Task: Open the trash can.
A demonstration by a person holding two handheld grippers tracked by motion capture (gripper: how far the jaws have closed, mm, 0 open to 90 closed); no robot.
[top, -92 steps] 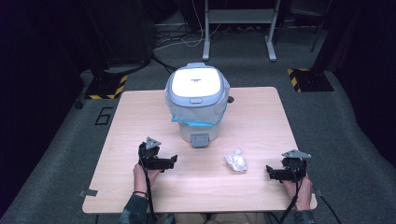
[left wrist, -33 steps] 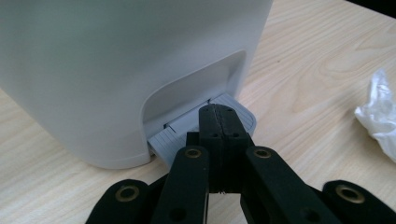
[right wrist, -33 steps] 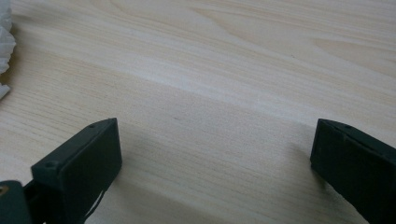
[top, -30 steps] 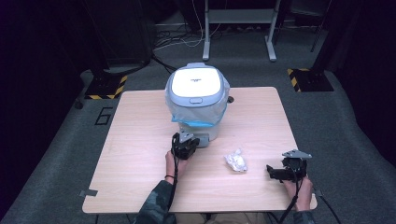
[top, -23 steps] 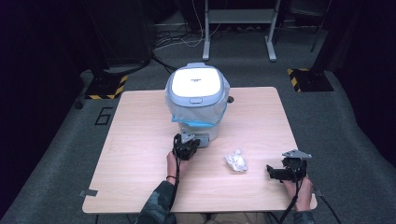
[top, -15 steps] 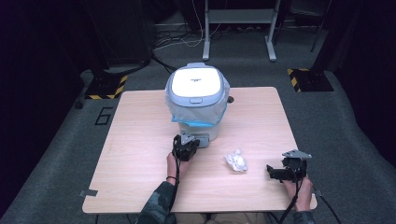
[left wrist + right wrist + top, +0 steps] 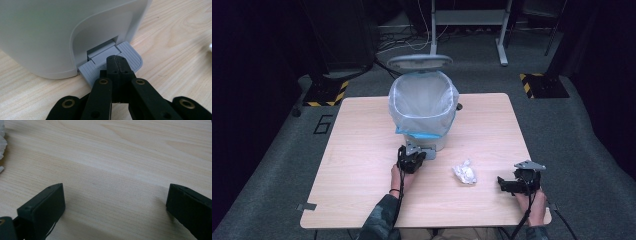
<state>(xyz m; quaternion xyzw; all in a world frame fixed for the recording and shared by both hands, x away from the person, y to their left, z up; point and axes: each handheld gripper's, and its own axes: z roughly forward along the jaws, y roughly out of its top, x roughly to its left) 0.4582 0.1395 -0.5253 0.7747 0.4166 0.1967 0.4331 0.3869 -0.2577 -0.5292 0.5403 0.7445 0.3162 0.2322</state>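
Observation:
A small grey pedal bin (image 7: 424, 112) with a pale blue liner stands mid-table, its lid (image 7: 419, 61) swung up and back. My left gripper (image 7: 412, 159) is shut, with its tips pressing down on the bin's ribbed grey pedal (image 7: 96, 68). A crumpled white paper wad (image 7: 465, 172) lies on the wood to the right of the bin's foot. My right gripper (image 7: 513, 183) rests near the table's front right corner, jaws wide open over bare wood (image 7: 112, 202). A sliver of the white wad (image 7: 2, 145) shows at that view's left edge.
The wooden table (image 7: 362, 150) stands on grey carpet. Beyond it are a metal stand's legs (image 7: 467, 20), cables, and yellow-black striped floor plates (image 7: 542, 85) on both sides. Cables trail from both grippers toward the front edge.
The bin's lid has swung open, showing the liner inside. My left gripper moved from the table's front left to the bin's pedal. The right gripper and paper wad stayed put.

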